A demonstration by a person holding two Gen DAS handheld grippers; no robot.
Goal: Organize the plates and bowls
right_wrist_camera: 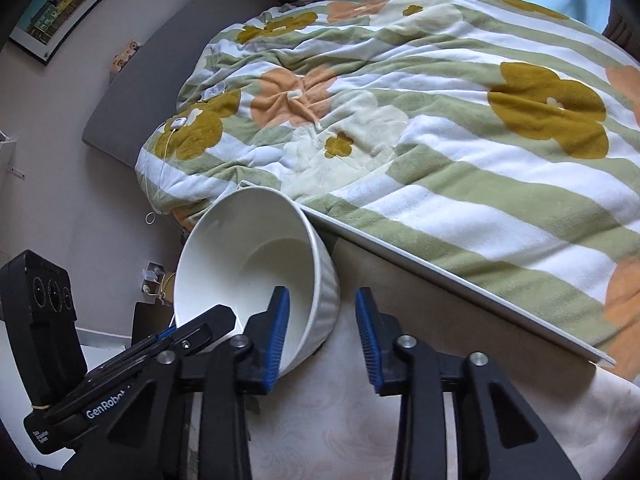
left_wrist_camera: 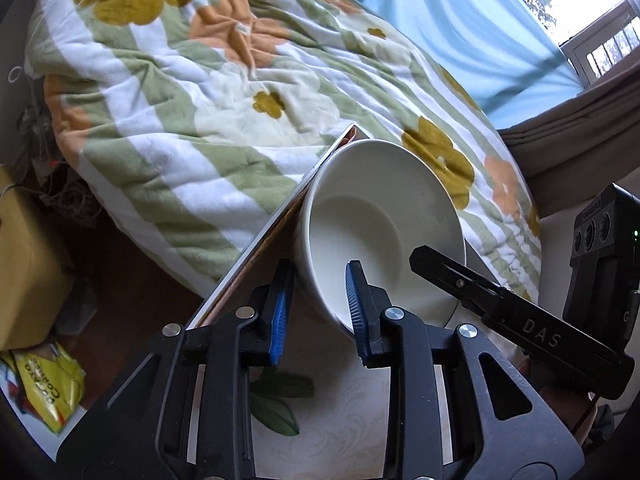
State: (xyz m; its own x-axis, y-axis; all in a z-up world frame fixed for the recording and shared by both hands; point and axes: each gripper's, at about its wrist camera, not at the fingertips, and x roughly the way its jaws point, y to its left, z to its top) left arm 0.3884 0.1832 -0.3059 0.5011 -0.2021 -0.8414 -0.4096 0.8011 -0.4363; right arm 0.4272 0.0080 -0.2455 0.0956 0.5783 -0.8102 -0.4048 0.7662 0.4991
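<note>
The left hand-held gripper has its jaws drawn in narrow around the near wall of a white bowl: one blue pad lies inside the rim and the other outside against the ribbed wall, and the pads look to be pinching that wall, though the exact contact is hard to read through the fisheye. The right hand-held gripper is likewise narrowed, with its left pad inside the same bowl and its other pad out past the wall over the cloth; from its own view the outer pad seems to stand a little clear of the ribbed side, so I cannot tell for sure that it presses. Each gripper also shows in the other's view, black and slanting in toward the bowl from the side. The bowl is tipped up on its edge, its mouth turned toward the grippers, at the far edge of the desk, which wears a pale patterned cloth and butts against a bed with a flowered, green-striped quilt. As for progress, only this one bowl can be seen; no plates and no stack are in view, so the organizing looks barely begun, with the bowl gripped by two hands and yet to be set in any place.
</note>
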